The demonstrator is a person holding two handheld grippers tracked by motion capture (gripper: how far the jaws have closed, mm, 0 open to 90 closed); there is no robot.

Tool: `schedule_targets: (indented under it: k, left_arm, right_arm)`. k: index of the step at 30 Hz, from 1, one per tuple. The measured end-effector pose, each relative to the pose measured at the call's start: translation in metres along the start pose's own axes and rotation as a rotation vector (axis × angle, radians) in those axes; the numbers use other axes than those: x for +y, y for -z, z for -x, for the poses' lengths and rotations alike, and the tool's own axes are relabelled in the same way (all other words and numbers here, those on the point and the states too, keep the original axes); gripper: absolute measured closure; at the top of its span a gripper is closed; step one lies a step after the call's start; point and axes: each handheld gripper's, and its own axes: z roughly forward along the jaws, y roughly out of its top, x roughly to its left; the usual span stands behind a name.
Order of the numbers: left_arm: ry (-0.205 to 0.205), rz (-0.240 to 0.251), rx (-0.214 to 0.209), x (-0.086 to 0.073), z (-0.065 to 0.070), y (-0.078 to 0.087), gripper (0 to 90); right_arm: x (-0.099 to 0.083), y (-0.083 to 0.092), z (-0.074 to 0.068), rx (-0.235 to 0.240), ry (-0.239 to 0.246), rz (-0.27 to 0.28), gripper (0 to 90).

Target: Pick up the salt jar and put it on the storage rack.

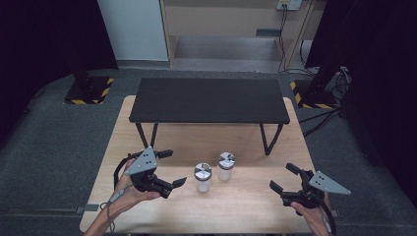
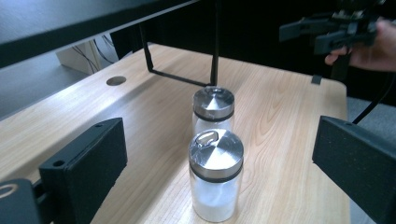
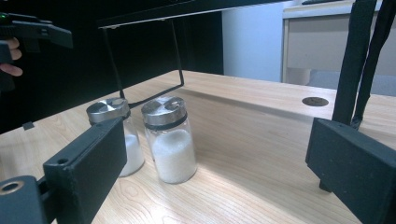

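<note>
2 clear glass jars w/ silver lids (image 1: 214, 172) stand mid wooden table (image 1: 246, 206), just beside each other, betw. left gripper (image 1: 169, 168) & right gripper (image 1: 284, 178); both jaws wide, holding nothing.

The high view looks forward and down from the person's side onto the whole wooden table (image 1: 236, 147), from well above. The left gripper view rides low over the tabletop, looking between its own jaws across the table toward the right gripper (image 2: 332, 29), with the two jars (image 2: 215, 177) close in front. The right gripper view sits equally low, facing back toward the left gripper (image 3: 32, 29). All three views share the jars and the black shelf (image 1: 209, 101).
</note>
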Motion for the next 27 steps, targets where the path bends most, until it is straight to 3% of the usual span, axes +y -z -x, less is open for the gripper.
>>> schedule_targets:
  k: [27]
  left_arm:
    - [-0.012, -0.107, -0.035, -0.008, -0.003, -0.068, 4.2]
  right_arm:
    - [0.000, 0.000, 0.001, 0.007, 0.001, -0.001, 5.5]
